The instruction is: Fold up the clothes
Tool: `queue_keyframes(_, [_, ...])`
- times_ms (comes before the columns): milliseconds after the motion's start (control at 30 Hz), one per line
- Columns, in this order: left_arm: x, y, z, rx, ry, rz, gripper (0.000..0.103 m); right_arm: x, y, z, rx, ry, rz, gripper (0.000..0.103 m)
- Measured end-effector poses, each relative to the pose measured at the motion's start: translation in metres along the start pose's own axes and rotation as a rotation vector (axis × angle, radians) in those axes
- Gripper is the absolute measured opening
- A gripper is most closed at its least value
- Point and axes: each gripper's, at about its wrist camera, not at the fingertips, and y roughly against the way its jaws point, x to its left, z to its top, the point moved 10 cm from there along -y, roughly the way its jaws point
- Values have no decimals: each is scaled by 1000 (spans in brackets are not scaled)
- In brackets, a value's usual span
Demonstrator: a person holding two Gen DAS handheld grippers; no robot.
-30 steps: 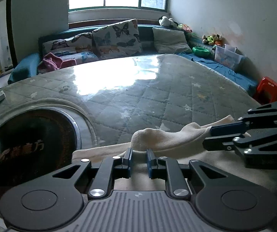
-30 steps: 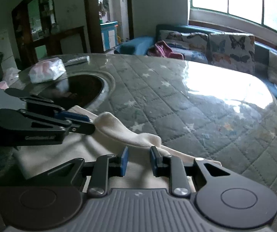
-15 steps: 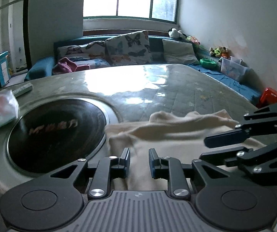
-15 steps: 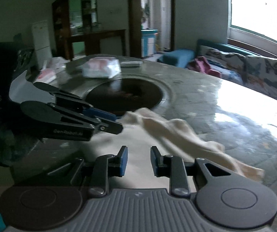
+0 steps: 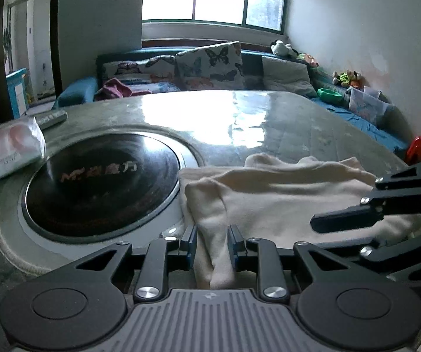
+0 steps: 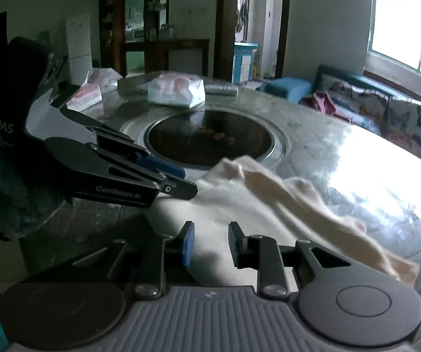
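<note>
A cream garment (image 5: 284, 193) lies loosely folded on the round table, its left edge at the rim of the black hotplate (image 5: 102, 179). My left gripper (image 5: 212, 248) is open, its fingers either side of the garment's near fold. My right gripper (image 6: 210, 242) is open and empty, just above the near part of the garment (image 6: 240, 205). In the left wrist view the right gripper (image 5: 357, 214) hovers over the garment's right end. In the right wrist view the left gripper (image 6: 178, 184) sits at the garment's left corner.
The hotplate (image 6: 210, 140) is set in the middle of the quilted, glossy table top (image 5: 284, 123). Tissue packs (image 5: 11, 149) (image 6: 176, 89) and a remote (image 5: 52, 117) lie beyond it. A sofa with butterfly cushions (image 5: 207, 64) lines the far wall.
Both grippers pulled back toward the near table edge and swung left. The garment's raised fold has dropped and now lies flatter. Both grippers stay open.
</note>
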Motion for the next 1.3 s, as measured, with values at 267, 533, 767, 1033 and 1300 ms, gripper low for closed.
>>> queue_keyframes(267, [12,5,2,3,56,2,26,9,2,6,1,48,11,36])
queue_keyframes(533, [33,8,-1,34,151,24,29,37,-9,12,11,177,42,40])
queue_keyframes(767, [40,9,4,41,206,26,40,60,-23,15,14,290,38,44])
queue_keyframes(1033, [42,10,8,41,226,33,48,71,-43,9,54,357,26,45])
queue_keyframes(1300, [40,11,11,38,239,14,52,66,-51,9,65,331,15,36])
